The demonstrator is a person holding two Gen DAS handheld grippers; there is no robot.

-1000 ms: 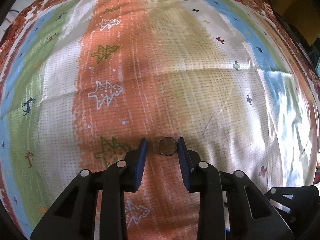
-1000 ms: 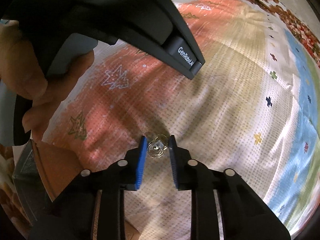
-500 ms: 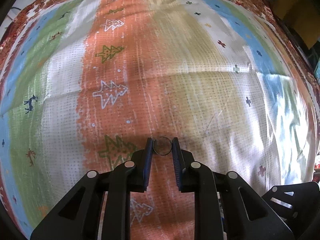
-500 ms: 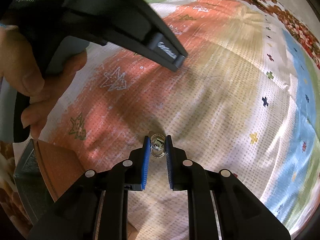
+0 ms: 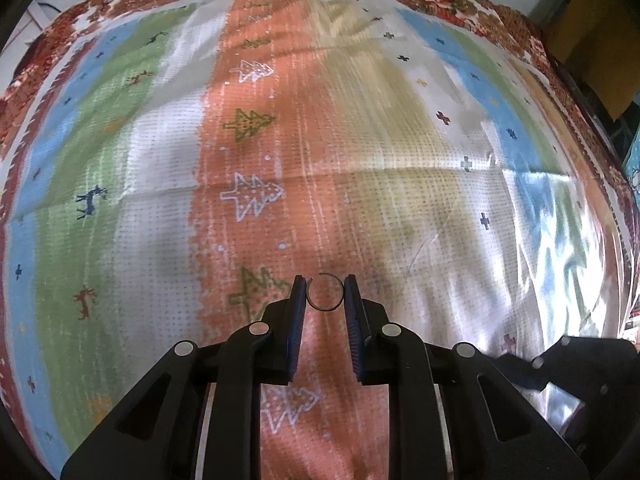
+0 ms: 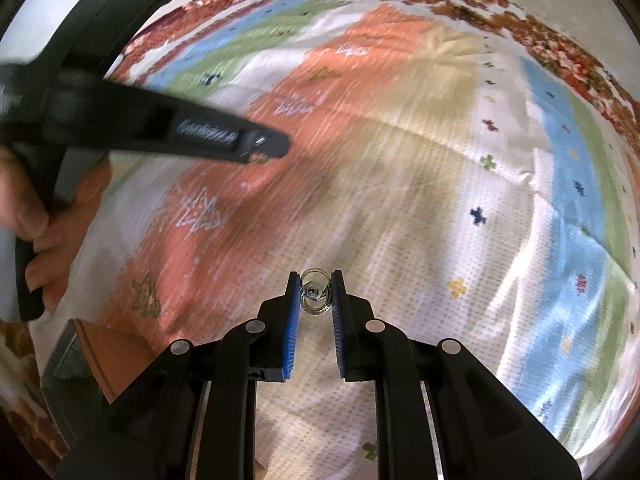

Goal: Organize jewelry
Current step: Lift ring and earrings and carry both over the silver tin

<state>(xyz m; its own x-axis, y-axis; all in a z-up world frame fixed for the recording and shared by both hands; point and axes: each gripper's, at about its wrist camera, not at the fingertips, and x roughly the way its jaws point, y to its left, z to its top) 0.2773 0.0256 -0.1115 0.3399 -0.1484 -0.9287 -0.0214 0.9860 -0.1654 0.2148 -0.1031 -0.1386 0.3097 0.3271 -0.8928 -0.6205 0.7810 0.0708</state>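
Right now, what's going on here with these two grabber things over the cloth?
A person is sorting jewelry with a handheld tool in each hand, over a striped patterned cloth. The left tool is pinching a thin plain ring at its tips. The right tool is clamped on a sparkly silver ring. A brown box corner shows at the lower left of the right view.

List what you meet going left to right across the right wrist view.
Hand → left tool → ring held in the right tool → blue cross
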